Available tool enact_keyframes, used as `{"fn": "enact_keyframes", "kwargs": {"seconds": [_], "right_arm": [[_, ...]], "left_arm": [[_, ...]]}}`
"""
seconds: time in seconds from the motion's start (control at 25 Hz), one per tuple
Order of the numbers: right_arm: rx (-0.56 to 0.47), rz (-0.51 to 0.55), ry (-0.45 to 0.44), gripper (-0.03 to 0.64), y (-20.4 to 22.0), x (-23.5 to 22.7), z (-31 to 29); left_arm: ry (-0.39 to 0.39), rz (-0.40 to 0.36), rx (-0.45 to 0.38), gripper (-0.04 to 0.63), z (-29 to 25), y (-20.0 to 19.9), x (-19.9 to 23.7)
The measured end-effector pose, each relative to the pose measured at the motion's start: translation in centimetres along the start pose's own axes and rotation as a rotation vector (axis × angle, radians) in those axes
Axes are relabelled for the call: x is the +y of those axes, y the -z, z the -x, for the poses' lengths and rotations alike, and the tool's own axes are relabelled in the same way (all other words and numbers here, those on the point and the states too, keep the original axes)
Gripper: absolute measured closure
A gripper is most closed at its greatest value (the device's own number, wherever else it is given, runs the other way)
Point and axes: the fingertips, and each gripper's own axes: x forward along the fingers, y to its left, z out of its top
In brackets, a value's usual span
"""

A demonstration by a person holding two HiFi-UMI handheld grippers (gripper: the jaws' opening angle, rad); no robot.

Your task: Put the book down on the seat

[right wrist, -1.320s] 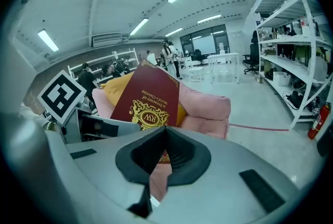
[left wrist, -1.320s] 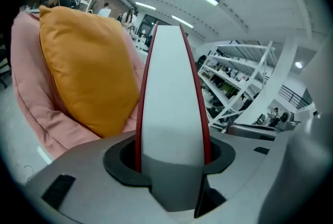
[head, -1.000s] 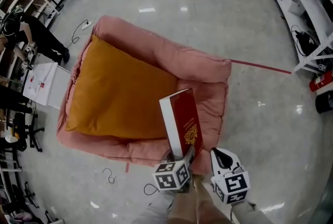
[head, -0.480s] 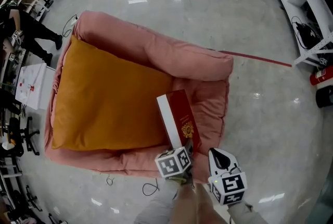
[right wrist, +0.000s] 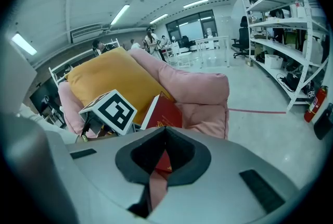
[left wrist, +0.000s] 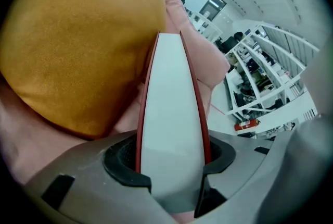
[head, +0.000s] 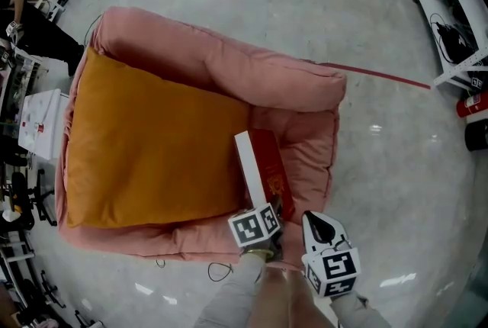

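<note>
With your left gripper (left wrist: pixel 171 165) pinching the book (head: pixel 263 166) upright at the seat's (head: pixel 309 132) near right corner, lay it flat before releasing, keeping your right gripper (right wrist: pixel 158 175) pressed together and idle.

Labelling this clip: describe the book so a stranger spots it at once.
Find the pink padded seat with its mustard-orange cushion. At the cushion's right edge, the left gripper clamps a dark red hardcover book, set apart by white page edges.
</note>
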Motion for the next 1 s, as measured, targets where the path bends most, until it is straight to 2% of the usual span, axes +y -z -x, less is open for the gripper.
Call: {"fn": "enact_keyframes", "kwargs": {"seconds": [0.32,0.52,0.8,1.0], "right_arm": [[0.008,-0.009,0.003,0.612,0.5,0.0,0.3],[0.004,-0.005,0.005,0.612,0.3,0.1,0.8],[-0.016,0.025,0.001,0.612,-0.3,0.6,2.2],[-0.035,0.050,-0.004,0.612,-0.8,0.8,3.5]], "left_arm": [[0.000,-0.007,0.039,0.342,-1.4,-0.3,0.1],[0.004,-0.016,0.014,0.274,-0.5,-0.6,0.0],[0.015,-0.025,-0.015,0.265,2.3,-0.1,-0.2],[0.058,-0.049,-0.046,0.269,5.2,0.0,-1.3]]}}
